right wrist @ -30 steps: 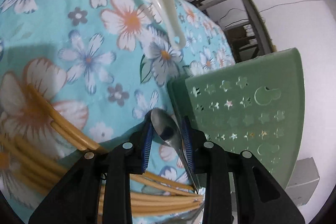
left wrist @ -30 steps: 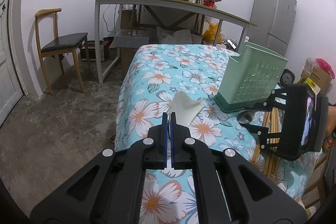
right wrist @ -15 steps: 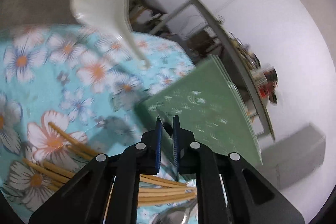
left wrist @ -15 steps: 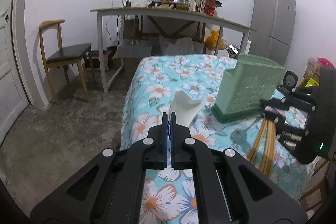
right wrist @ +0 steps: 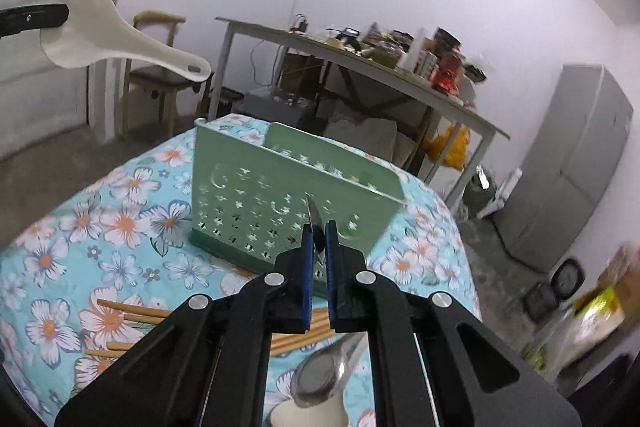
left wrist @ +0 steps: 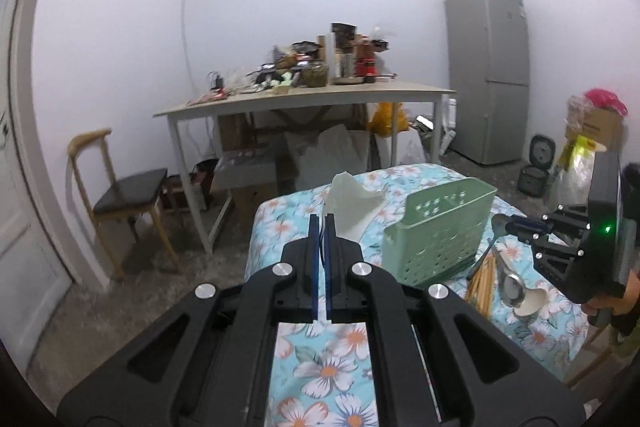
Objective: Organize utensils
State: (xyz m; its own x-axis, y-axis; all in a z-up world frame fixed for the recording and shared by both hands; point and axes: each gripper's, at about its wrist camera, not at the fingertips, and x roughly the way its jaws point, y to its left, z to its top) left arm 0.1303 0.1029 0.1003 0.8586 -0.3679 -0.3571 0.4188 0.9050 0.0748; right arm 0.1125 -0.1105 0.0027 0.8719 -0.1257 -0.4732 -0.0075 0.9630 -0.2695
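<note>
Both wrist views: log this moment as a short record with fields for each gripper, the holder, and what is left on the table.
left gripper: shut on the white rice scoop, held in the air, above the table
right gripper: shut on a metal spoon, lifted beside the holder
green holder: upright on the flowered tablecloth; nothing seen inside it
left on the table: chopsticks, another metal spoon, a white spoon

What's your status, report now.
Left gripper shut on white scoop. Right gripper shut on metal spoon. Green caddy ahead, top unobstructed.
</note>
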